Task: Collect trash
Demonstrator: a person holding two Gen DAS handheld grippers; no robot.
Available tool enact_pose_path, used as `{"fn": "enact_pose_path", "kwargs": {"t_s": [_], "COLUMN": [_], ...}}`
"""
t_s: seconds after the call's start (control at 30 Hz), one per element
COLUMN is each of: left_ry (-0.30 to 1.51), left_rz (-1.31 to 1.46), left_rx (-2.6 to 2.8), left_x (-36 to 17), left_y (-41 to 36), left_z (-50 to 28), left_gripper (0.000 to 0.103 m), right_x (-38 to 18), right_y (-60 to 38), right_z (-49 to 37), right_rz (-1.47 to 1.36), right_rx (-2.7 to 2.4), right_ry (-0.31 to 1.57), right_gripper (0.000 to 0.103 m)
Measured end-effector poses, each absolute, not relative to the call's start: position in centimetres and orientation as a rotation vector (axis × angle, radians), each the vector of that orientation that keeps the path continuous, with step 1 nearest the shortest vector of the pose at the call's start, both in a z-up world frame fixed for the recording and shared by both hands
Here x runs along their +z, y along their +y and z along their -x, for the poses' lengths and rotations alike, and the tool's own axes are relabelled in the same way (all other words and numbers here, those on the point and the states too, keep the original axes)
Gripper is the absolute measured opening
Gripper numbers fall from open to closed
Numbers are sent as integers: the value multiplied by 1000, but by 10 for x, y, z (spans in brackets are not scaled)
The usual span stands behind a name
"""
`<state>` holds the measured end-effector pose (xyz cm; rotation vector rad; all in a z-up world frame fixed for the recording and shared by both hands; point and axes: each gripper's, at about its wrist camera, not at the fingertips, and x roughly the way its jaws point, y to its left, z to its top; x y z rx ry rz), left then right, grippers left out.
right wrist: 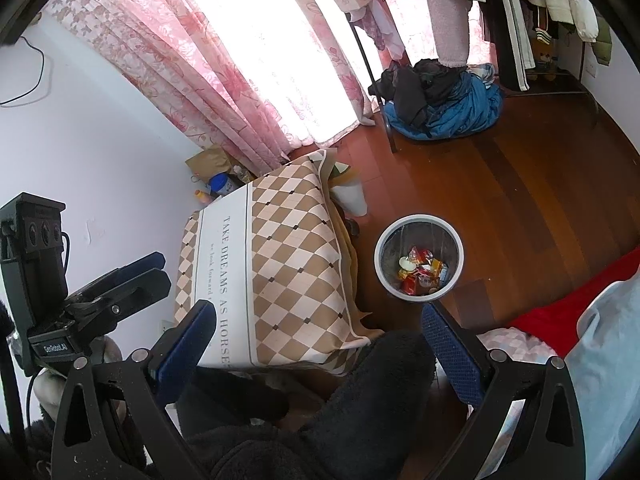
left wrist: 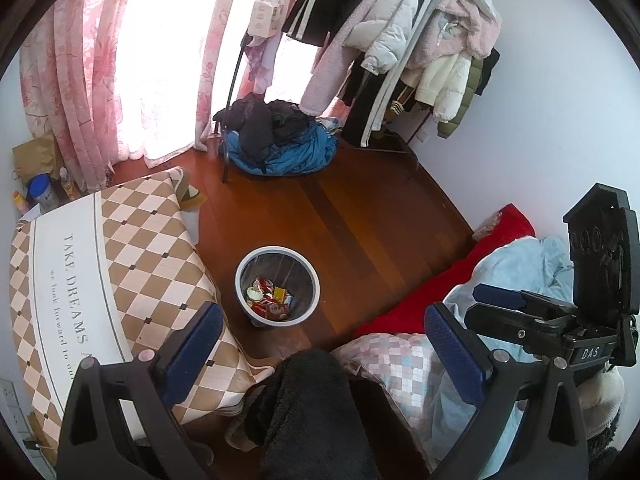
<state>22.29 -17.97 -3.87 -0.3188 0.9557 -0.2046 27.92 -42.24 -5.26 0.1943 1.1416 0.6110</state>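
A round grey-rimmed waste bin (left wrist: 245, 264) stands on the wooden floor, holding several colourful snack wrappers (left wrist: 269, 299). In the right wrist view, the bin (right wrist: 460, 254) and its wrappers (right wrist: 420, 274) lie just beyond the fingertips. My left gripper (left wrist: 324, 314) hovers open above the bin's near side, with nothing between its blue pads (left wrist: 192, 344). My right gripper (right wrist: 318, 311) is also open and empty, to the left of the bin. The right gripper (left wrist: 482, 295) shows side-on at the right of the left wrist view. The left gripper (right wrist: 158, 265) shows at the left of the right wrist view.
A low table under a brown checked cloth (left wrist: 132, 248) stands left of the bin. A bed with a red sheet (left wrist: 432, 292) and pale blue quilt (left wrist: 520, 264) is on the right. A person's dark fleece legs (right wrist: 360, 400) fill the bottom. A clothes pile (left wrist: 280, 140) and coat rack stand beyond.
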Motion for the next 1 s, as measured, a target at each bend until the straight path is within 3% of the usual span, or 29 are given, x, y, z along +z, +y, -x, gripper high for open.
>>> {"fn": "enact_pose_path", "kwargs": {"t_s": [1.0], "left_ry": [951], "left_rz": [318], "left_rx": [-227], "left_x": [-34], "left_y": [-185], "left_z": [-221], "left_gripper": [103], "right_x": [-39], "right_y": [-438], "right_z": [-274], "right_rz": [-165], "right_rx": [602], "right_ry": [1137], "right_gripper": [103]}}
